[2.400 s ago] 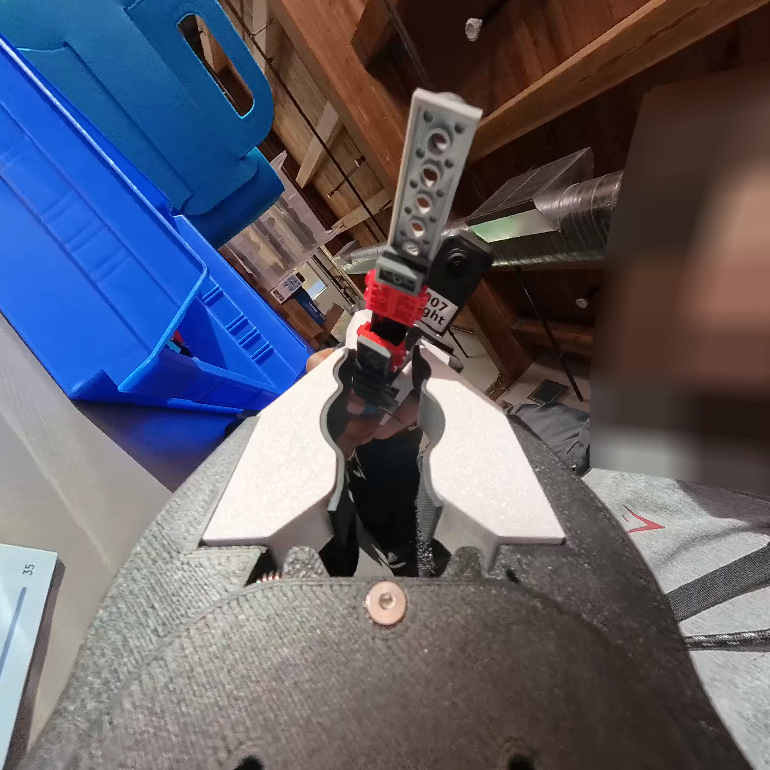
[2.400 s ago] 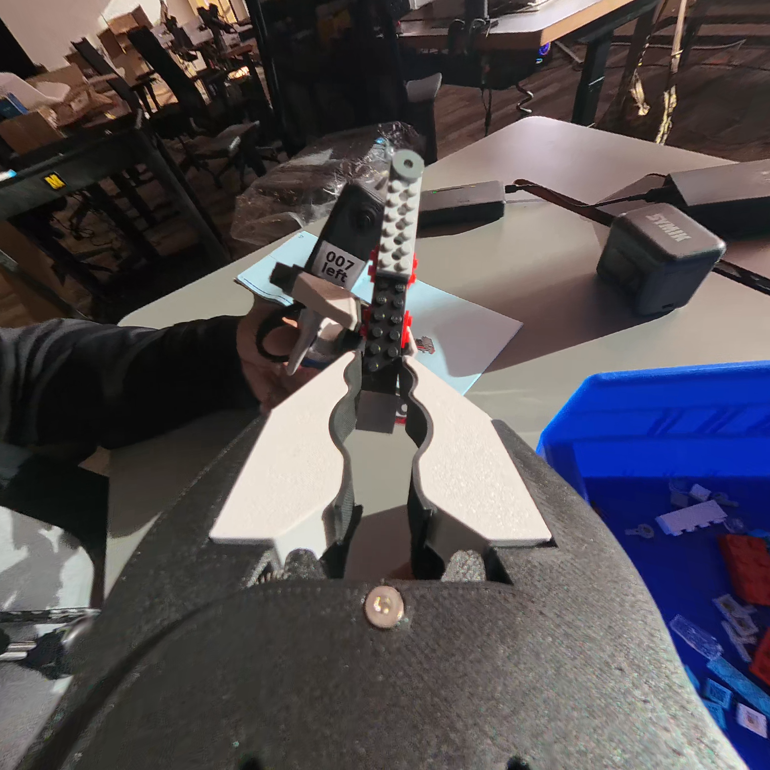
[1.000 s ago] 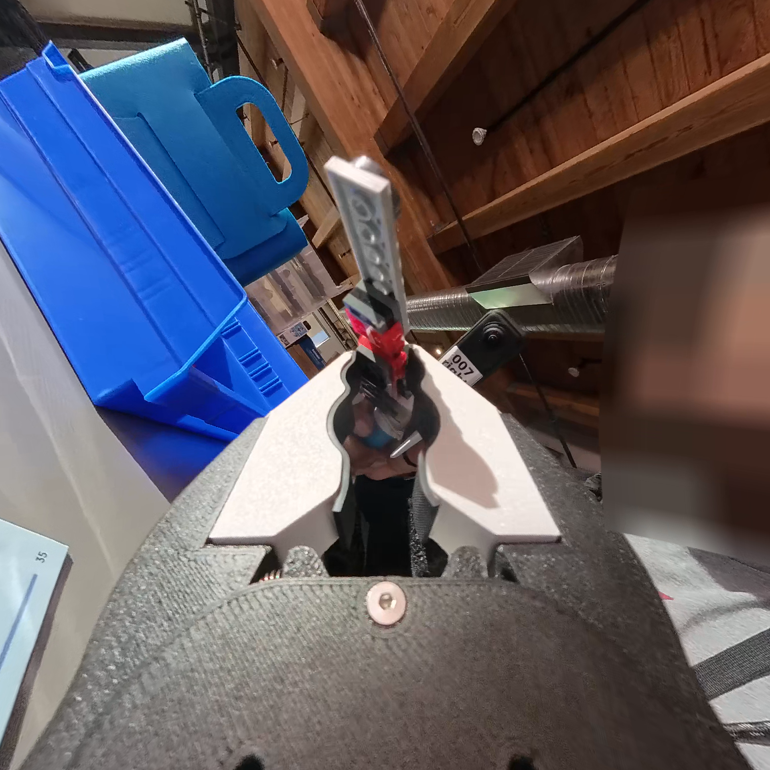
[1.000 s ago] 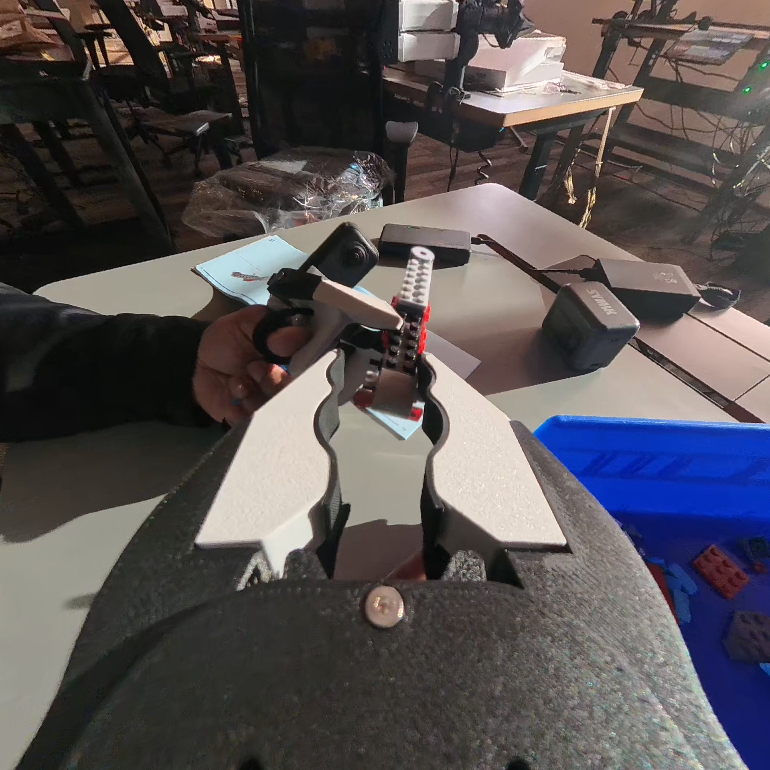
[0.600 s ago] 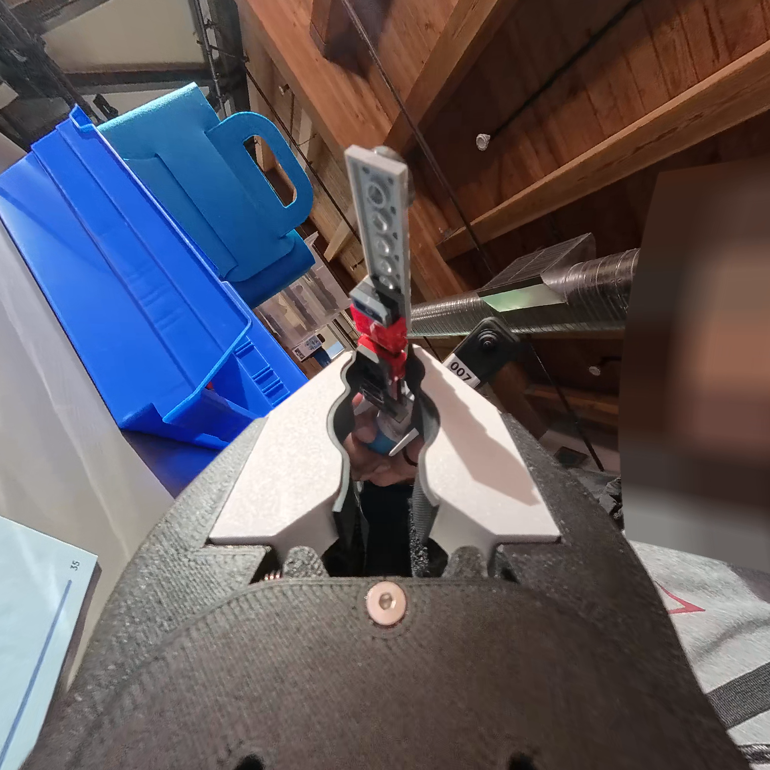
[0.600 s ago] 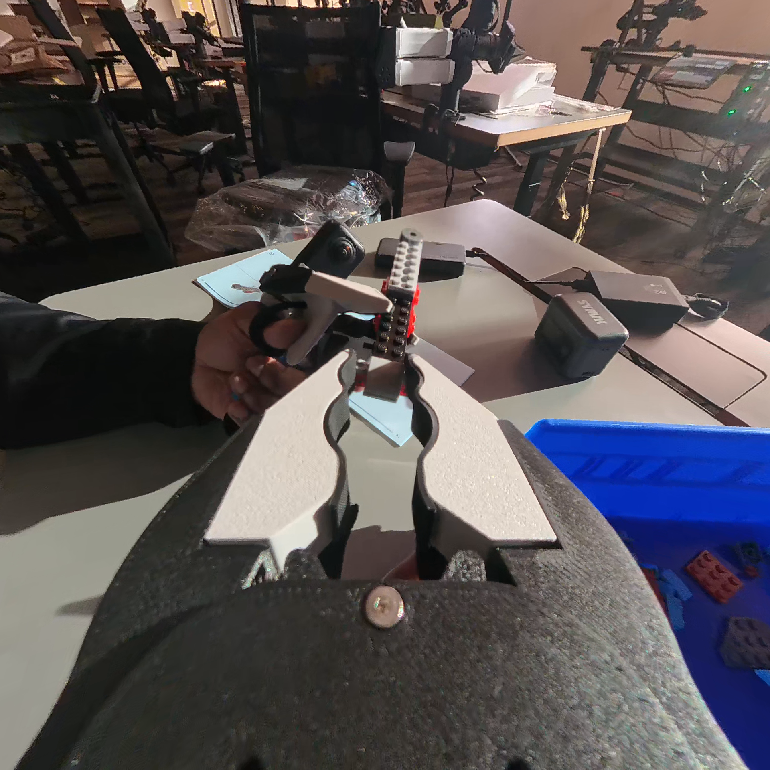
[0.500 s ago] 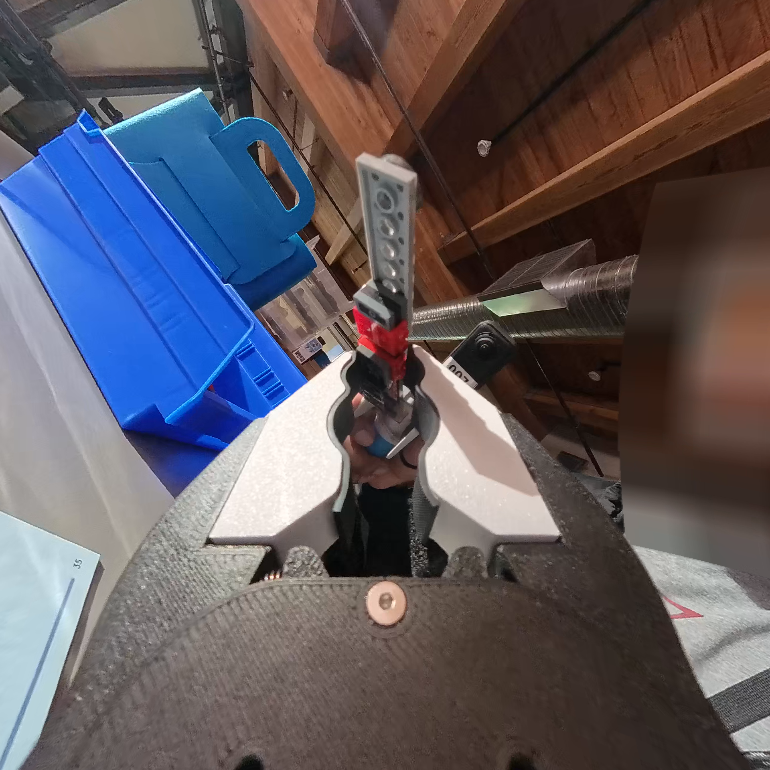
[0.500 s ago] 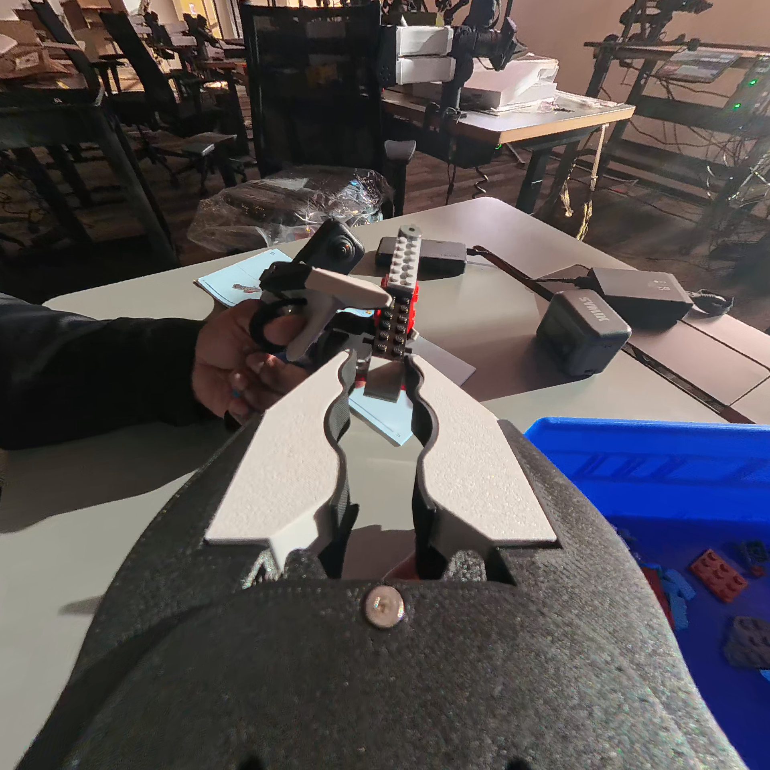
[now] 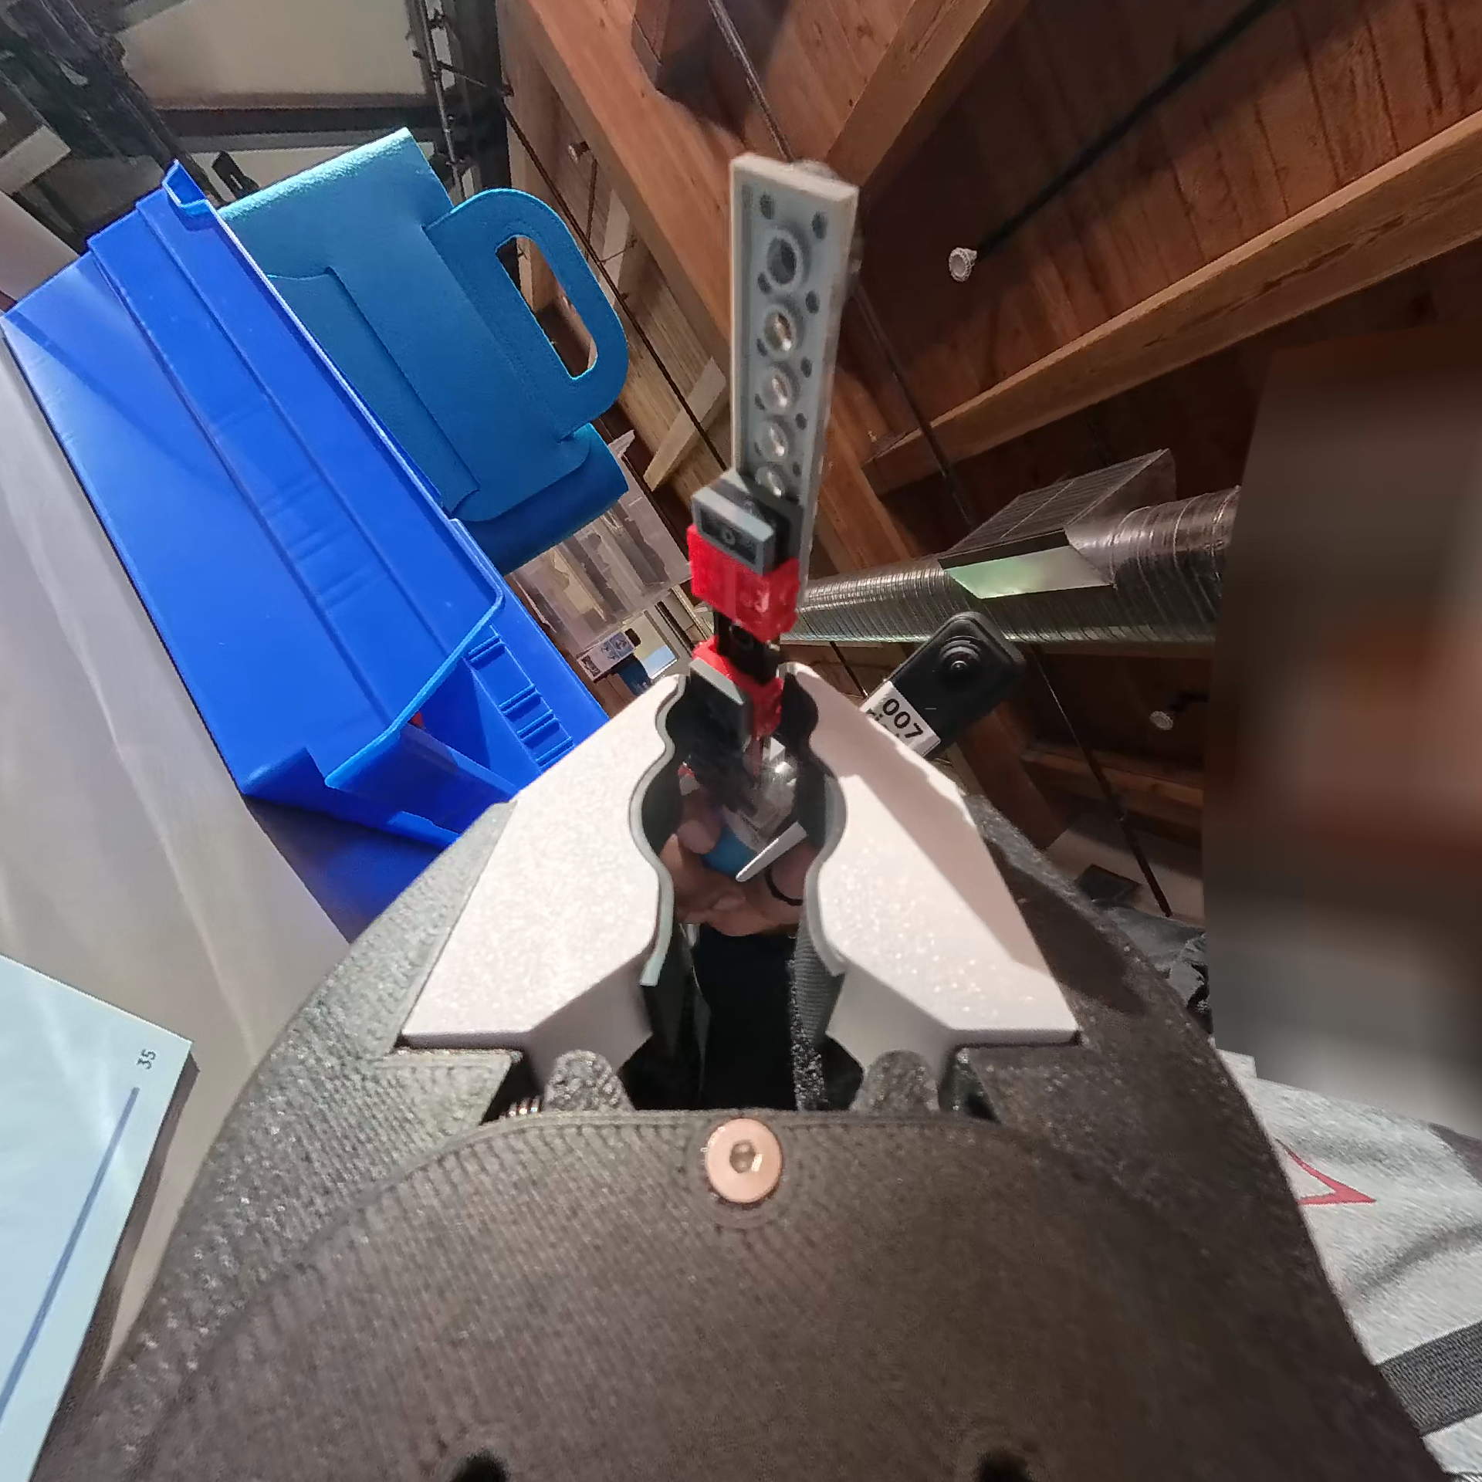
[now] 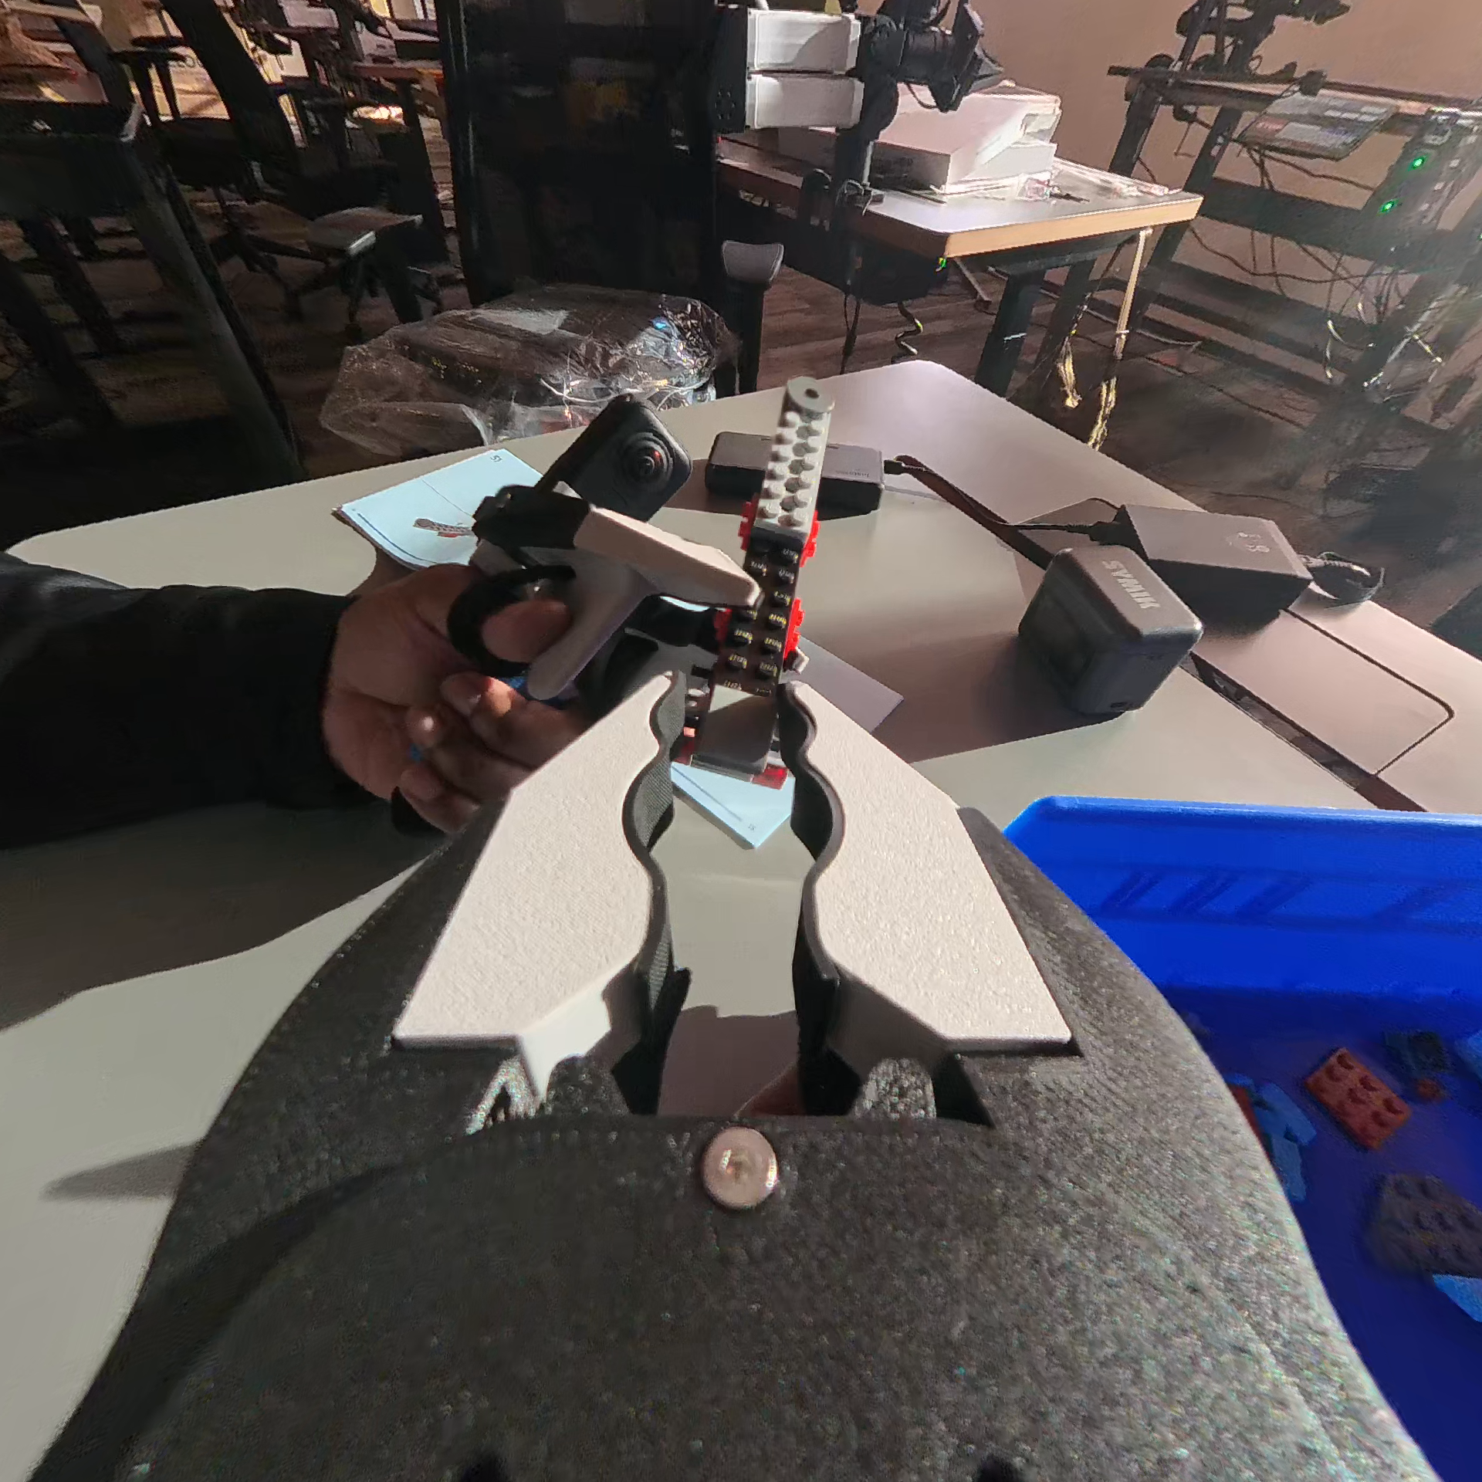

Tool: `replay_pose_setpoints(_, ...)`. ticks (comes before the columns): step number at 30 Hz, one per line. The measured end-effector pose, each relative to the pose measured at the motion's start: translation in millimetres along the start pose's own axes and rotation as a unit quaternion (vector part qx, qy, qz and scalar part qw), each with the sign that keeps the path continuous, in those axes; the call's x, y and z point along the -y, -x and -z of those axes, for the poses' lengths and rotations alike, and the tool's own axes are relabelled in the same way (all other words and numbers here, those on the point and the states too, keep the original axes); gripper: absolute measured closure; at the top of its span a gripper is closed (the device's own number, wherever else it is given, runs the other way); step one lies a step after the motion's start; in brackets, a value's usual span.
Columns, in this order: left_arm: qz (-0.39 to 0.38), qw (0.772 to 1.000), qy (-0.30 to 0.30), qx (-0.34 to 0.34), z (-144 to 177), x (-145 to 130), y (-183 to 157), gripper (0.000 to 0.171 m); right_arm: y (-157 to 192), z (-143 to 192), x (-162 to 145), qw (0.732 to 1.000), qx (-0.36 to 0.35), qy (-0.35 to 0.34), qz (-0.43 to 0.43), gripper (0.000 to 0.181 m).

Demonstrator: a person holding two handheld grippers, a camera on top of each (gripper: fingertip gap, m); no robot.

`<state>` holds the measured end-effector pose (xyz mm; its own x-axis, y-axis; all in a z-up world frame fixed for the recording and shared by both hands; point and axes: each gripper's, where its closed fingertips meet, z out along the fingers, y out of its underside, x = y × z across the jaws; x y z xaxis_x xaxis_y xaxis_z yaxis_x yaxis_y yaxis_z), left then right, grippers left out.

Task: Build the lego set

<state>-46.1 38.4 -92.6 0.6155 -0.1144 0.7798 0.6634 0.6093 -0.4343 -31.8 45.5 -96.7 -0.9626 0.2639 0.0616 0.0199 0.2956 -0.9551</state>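
A lego assembly (image 9: 742, 577) stands between both grippers above the grey table (image 10: 200, 882). It is a long grey plate (image 9: 790, 321) on red and black bricks. My left gripper (image 9: 742, 698) is shut on its lower end. In the right wrist view the assembly (image 10: 766, 609) shows its studded side, and my right gripper (image 10: 726, 694) is shut on its bottom grey piece. There the left gripper (image 10: 641, 553), held by a hand (image 10: 417, 682), grips the assembly from the left side. The right gripper's camera (image 9: 954, 666) shows behind the assembly in the left wrist view.
A blue bin (image 10: 1243, 882) at the right holds several loose bricks (image 10: 1355, 1099); it also shows in the left wrist view (image 9: 240, 481), with a blue lid (image 9: 449, 321). An instruction booklet (image 10: 433, 513), a dark box (image 10: 1107, 633), a power brick (image 10: 1219, 553) and cables lie on the table. The grippers are tip to tip, or close to it.
Both grippers keep their hold on the assembly. They have tilted and shifted together, so the assembly stands a little more upright and the long plate has turned slightly.
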Motion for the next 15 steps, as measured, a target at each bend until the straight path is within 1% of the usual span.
replay_pose_setpoints(9, -0.011, 1.0, -0.017, 0.022, 2.7, 3.4, 5.6, 0.152, 3.9, -5.9, -7.6, 0.996, -0.028, 0.024, 0.078, 0.156)
replay_pose_setpoints(15, -0.024, 0.999, -0.022, 0.019, 3.7, 5.7, 2.9, 0.152, 5.8, -5.7, -6.7, 0.997, -0.016, 0.018, 0.072, 0.155)
